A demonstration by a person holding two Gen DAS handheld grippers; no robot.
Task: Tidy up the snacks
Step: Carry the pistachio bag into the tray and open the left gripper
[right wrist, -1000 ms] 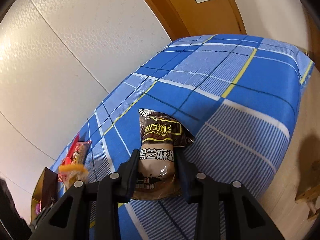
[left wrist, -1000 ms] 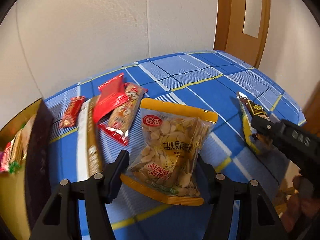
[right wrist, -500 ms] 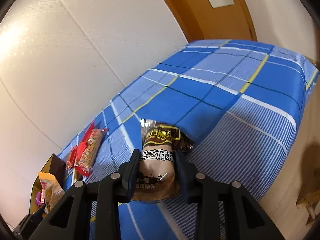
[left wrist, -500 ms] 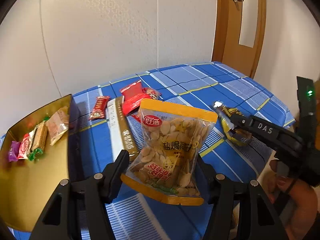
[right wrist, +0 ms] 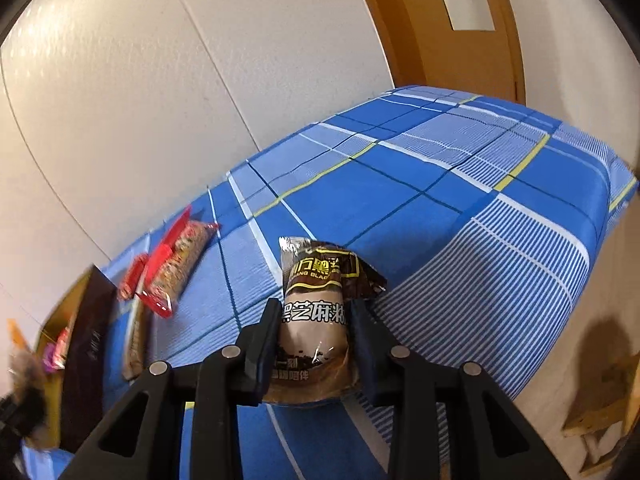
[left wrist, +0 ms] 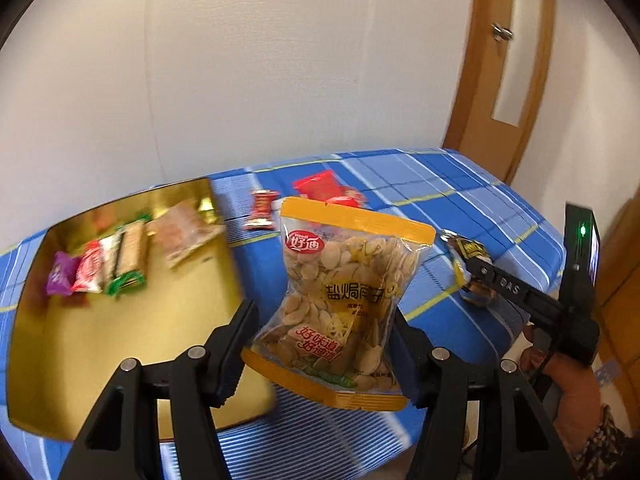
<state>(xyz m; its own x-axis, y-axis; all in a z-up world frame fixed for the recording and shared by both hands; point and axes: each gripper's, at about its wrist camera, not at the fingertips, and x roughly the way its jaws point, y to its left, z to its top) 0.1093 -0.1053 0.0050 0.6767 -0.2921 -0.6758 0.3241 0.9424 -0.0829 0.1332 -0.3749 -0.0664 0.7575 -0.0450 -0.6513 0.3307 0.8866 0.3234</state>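
Note:
My left gripper [left wrist: 326, 322] is shut on a clear, orange-edged bag of seeds [left wrist: 344, 280] and holds it in the air above the right edge of the gold tray [left wrist: 80, 360]. My right gripper [right wrist: 314, 320] is shut on a brown black-sesame packet [right wrist: 316, 304], held a little above the blue plaid table [right wrist: 440, 208]. The right gripper [left wrist: 476, 270] also shows in the left wrist view, to the right of the seed bag. The tray holds several small snack packs [left wrist: 116, 258].
Red snack packs [right wrist: 172, 260] and a long bar lie on the table between tray and right gripper. A dark box lid [right wrist: 86, 360] stands beside the tray [right wrist: 52, 324]. A white wall is behind, a wooden door [left wrist: 508, 60] at the right.
My left gripper has risen and swung left with the seed bag, bringing the tray into view under it. My right gripper has lifted the sesame packet slightly and turned left.

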